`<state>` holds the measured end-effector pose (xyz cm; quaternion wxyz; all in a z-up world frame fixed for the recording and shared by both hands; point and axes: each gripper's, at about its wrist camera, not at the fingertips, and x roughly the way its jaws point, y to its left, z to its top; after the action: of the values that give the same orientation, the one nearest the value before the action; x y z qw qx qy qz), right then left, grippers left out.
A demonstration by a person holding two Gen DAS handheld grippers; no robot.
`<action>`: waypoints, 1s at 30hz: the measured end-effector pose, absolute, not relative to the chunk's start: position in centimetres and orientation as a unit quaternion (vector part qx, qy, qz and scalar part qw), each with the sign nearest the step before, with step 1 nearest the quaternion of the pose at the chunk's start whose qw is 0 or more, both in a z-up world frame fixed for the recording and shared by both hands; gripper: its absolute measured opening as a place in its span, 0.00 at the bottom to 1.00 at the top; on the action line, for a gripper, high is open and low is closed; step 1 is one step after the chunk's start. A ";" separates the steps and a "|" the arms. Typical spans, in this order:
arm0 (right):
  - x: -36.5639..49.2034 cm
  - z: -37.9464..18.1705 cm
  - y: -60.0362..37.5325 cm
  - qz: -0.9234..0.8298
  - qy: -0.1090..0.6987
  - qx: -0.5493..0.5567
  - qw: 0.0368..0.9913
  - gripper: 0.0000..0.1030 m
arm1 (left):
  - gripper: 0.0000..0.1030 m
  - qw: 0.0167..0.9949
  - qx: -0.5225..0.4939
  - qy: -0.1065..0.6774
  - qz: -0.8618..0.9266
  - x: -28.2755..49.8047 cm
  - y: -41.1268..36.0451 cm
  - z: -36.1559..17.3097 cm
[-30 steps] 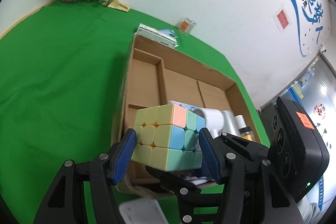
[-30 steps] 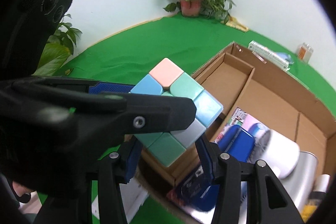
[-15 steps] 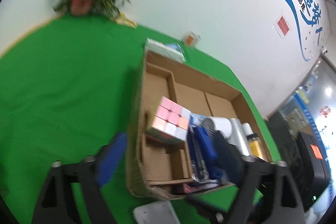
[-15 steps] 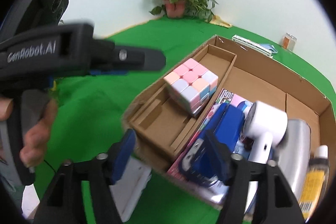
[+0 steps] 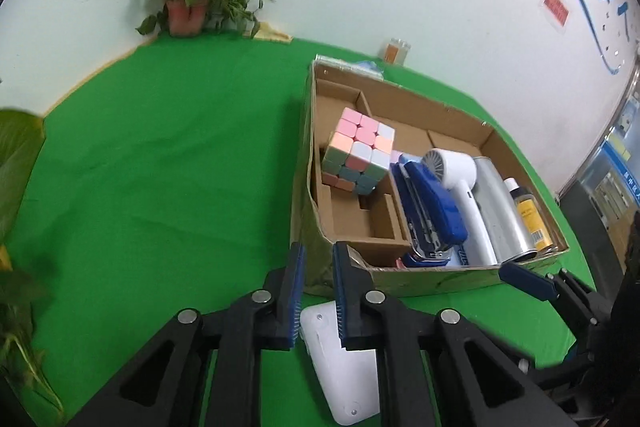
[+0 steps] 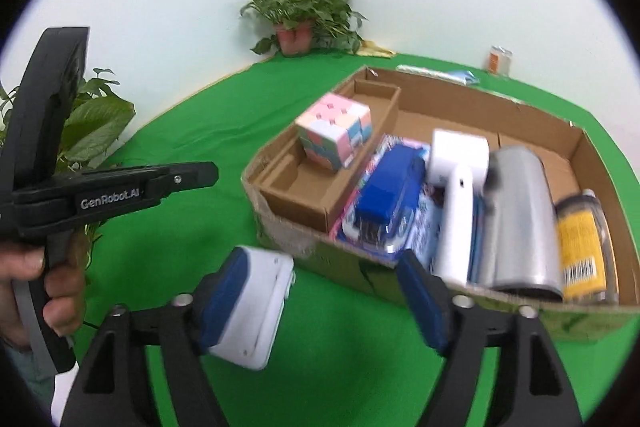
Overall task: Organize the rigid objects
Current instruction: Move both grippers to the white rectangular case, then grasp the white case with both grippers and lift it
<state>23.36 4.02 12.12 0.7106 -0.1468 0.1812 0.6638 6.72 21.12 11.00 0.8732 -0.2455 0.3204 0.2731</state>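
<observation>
Outside the cardboard box (image 5: 400, 279) rim, left hand-held gripper (image 5: 317, 291) nearly closed, right hand-held gripper (image 6: 320, 303) spread.

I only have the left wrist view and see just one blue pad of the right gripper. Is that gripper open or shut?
Observer: Open. The right wrist view shows the right gripper spread wide, holding nothing.
Operator: Where is the white rectangular plastic device relative to it?
Observer: The white rectangular plastic device lies on the green cloth, just behind the picture-left finger; I cannot tell whether they touch.
Operator: Does that view show my left gripper?
Observer: Yes. The left gripper is side-on, with the person's hand around its handle.
</observation>
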 end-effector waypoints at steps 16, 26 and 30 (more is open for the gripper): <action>20.4 6.0 3.8 0.731 0.275 -0.188 0.596 0.86 | 0.69 0.804 -0.420 0.396 0.141 9.0 20.4 0.4; 24.2 5.0 2.7 0.694 0.278 -0.193 0.636 0.84 | 0.54 0.815 -0.397 0.419 0.060 15.3 14.8 -1.7; 25.2 4.9 2.2 0.672 0.266 -0.206 0.659 0.82 | 0.52 0.816 -0.399 0.416 0.035 17.3 12.8 -2.6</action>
<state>25.21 2.25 4.88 0.6591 -0.2063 0.2663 0.6724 17.27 12.84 -2.61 0.8164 -0.3987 0.4163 0.0352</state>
